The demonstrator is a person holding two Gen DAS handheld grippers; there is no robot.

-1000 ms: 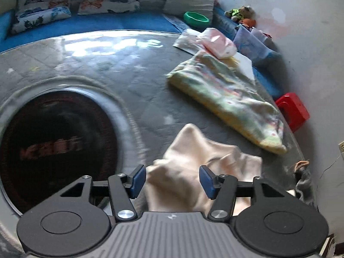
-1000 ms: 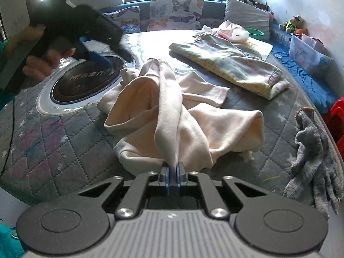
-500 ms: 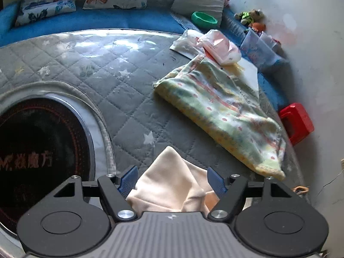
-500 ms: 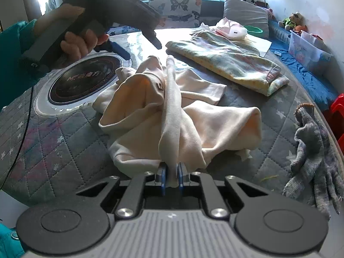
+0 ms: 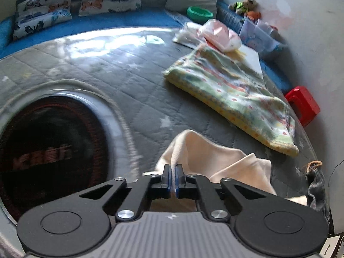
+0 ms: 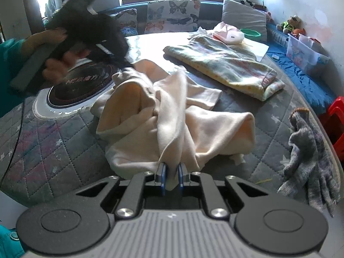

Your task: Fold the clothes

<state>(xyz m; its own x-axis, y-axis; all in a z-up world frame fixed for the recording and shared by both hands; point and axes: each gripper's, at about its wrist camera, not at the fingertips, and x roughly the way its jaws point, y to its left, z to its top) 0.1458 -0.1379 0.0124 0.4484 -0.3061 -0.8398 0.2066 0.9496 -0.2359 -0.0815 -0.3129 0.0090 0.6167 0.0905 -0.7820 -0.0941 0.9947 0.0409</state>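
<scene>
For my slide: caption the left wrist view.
Left gripper pinching a cream garment on the quilted table, patterned cloth lying beyond.

the left gripper [image 5: 173,177] sits at the lower centre of its frame, blue pads pinched tight on a thin fold of cream garment [image 5: 206,154]. the right gripper [image 6: 171,178], lower centre, grips a thicker bunch, pads slightly apart.
</scene>
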